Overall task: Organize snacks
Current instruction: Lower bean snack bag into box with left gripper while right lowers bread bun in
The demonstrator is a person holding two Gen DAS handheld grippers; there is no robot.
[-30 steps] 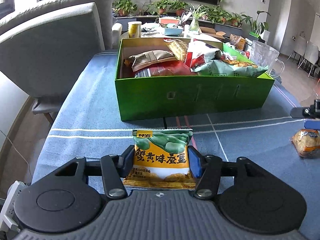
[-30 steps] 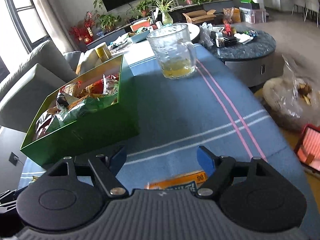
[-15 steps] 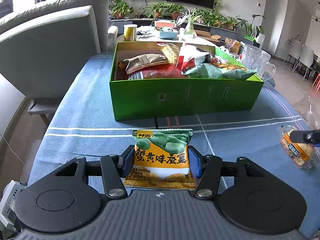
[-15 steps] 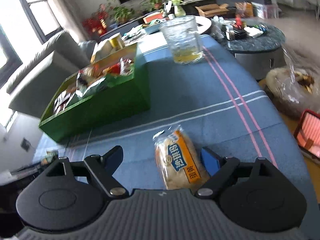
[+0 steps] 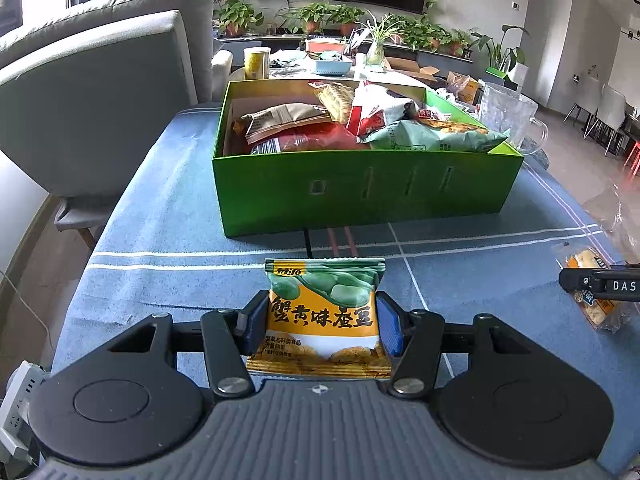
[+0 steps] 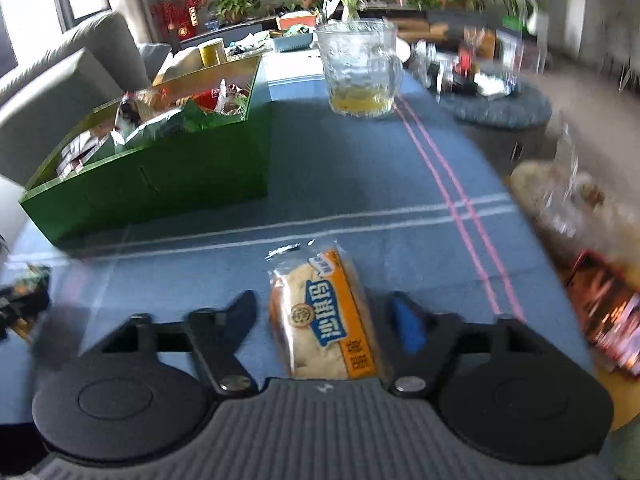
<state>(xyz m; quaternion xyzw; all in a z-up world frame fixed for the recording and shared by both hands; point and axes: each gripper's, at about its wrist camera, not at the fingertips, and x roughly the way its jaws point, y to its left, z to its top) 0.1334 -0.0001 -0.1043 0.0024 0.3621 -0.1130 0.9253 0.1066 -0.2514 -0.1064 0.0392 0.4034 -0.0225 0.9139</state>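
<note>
the left gripper [image 5: 322, 326] is clamping the yellow-and-green bean snack packet [image 5: 323, 312] by its two side edges, holding it in front of the near wall of the green box [image 5: 360, 188], which is sitting on the blue tablecloth [image 5: 160, 208] and is already carrying several bags. the packet is looking light, puffy and slick, so it is likely to crumple or slip if squeezed at the belly; the side seams are the safer hold, and the pads are sitting there now.

in front of the green box's right corner, the bread packet [image 6: 324, 316] is lying flat on the cloth between the fingers of the right gripper [image 6: 324, 322]. those jaws are standing wide, with a gap on each side, so nothing is being gripped yet. the bread is looking soft and easily squashed inside crinkly film, so a light pinch across its narrow width seems best. both grippers are pointing down and forward toward the box; the right view is blurring.
</note>
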